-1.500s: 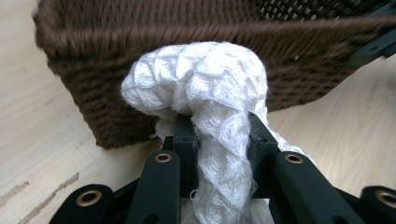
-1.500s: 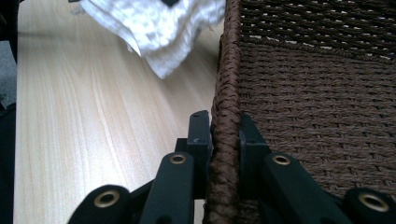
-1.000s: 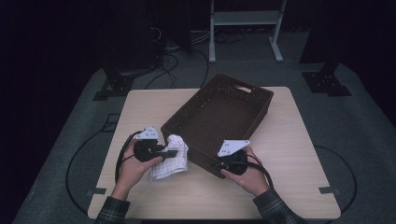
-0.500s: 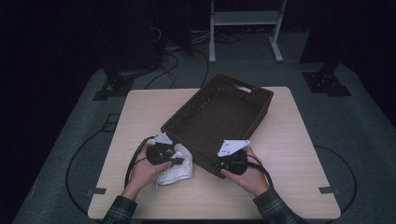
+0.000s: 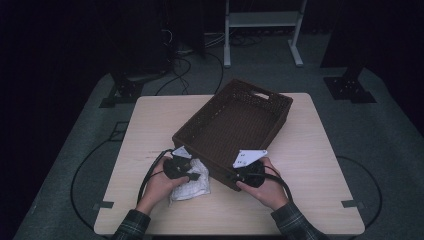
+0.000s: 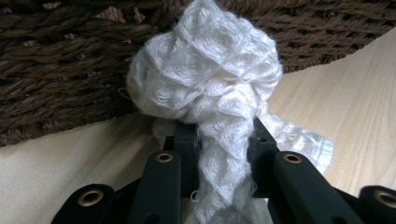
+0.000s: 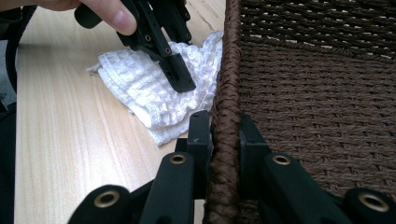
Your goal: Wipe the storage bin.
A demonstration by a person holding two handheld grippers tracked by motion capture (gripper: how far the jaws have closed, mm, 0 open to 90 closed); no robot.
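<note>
A white waffle-weave cloth lies bunched on the wooden table, against the near-left wall of a dark brown woven basket. My left gripper is shut on the cloth; in the left gripper view the cloth bulges up between the black jaws of the left gripper, right before the basket wall. My right gripper is shut on the basket's near rim; its own view has the right gripper clamping the braided rim, with the cloth and the left gripper beyond.
The basket's inside holds nothing that I can see. Bare tabletop stretches to the right of the basket and along the far-left part. Cables trail from both grippers toward the near edge. Dark floor and a metal stand lie beyond the table.
My left gripper has come down and to the right with the cloth, from raised beside the basket to resting on the table against its wall. The right gripper has kept its hold and place.
</note>
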